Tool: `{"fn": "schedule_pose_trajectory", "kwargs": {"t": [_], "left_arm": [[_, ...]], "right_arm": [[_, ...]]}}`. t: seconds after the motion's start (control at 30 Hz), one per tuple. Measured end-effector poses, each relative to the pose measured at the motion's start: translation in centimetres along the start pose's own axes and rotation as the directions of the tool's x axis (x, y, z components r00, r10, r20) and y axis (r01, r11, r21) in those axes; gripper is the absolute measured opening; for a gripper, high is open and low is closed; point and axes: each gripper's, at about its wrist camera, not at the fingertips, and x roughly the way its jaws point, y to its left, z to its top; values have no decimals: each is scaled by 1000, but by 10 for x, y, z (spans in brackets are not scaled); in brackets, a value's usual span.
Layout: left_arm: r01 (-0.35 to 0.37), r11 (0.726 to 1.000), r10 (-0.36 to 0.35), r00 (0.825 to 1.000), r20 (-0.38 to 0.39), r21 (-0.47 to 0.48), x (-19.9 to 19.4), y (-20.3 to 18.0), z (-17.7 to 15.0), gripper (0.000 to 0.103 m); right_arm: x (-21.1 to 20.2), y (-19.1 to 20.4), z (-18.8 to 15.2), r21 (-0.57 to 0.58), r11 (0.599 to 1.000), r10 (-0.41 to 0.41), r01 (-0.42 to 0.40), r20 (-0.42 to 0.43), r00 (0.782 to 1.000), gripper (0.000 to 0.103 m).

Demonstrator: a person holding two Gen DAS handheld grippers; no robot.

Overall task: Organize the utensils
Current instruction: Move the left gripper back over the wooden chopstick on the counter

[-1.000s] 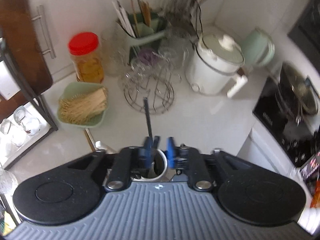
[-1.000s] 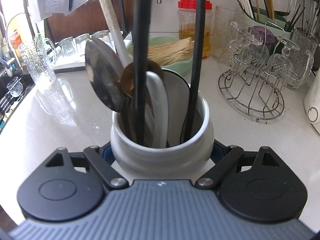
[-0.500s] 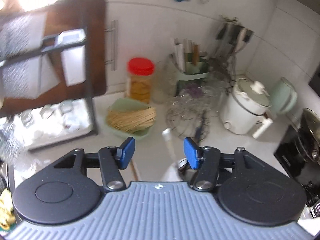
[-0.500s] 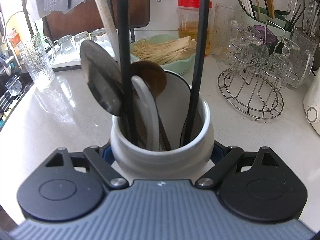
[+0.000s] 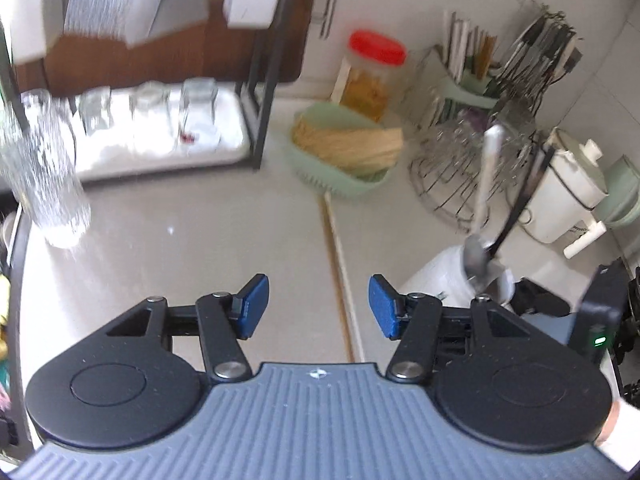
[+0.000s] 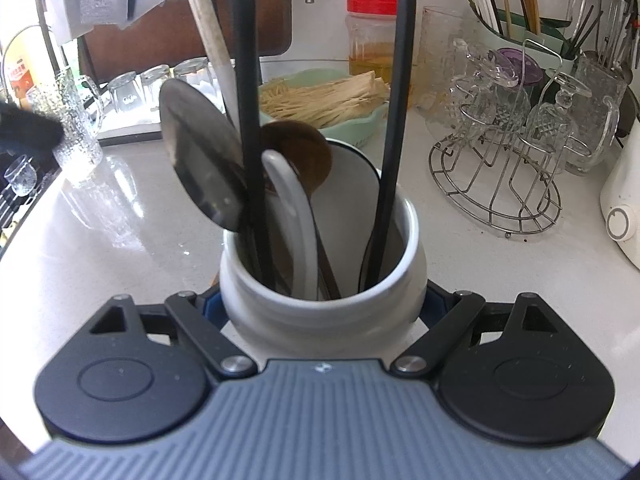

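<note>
The left gripper (image 5: pixel 318 308) has its blue pads set well apart with nothing between them; its jaws have just been opening, and below the gap lies only pale countertop (image 5: pixel 200 240) and a long thin stick (image 5: pixel 340 280) running away toward a green basket (image 5: pixel 344 184) of dry noodles. The right gripper (image 6: pixel 320 304) has its jaws on either side of the white utensil crock (image 6: pixel 320 300), and they have just been closing in a little; its pads are mostly hidden behind the crock's belly, so only slivers of blue show at each flank, tight against it. The right wrist view looks straight into the crock: two black handles (image 6: pixel 248 120), a wooden handle (image 6: pixel 208 28), a steel ladle bowl (image 6: pixel 200 152), a brown wooden spoon (image 6: pixel 304 152) and a white spoon (image 6: pixel 292 208) stand inside. The left wrist view shows the same crock (image 5: pixel 452 276) only from the side at lower right, blurred, with part of the other gripper's body beside it. That view alone takes in the glasses on a white tray (image 5: pixel 160 144) under a dark rack and the white cooker (image 5: pixel 560 192). Both views show the red-lidded jar (image 6: pixel 372 36); the wire rack of upturned glasses (image 6: pixel 500 152) is sharp only from the right wrist.
</note>
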Motion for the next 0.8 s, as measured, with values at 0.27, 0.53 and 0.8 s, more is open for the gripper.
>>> {"fn": "schedule_pose_trajectory", "kwargs": {"t": [0.27,0.53,0.8], "left_arm": [[-18,1000,17,998,-64,-15,50,20,-15,61],[-43,999,40,995,-96,-29,98,18,-12,61],[-48,998,43,992,-116,-42,144,10,-1,59]], "right_arm": [[-2,0,-2,11,1000,-2,2,6,1000,90],[0,1,0,9,1000,-3,3,0,1000,92],[0,1,1,8,1000,-1,1,-1,1000,92]]}}
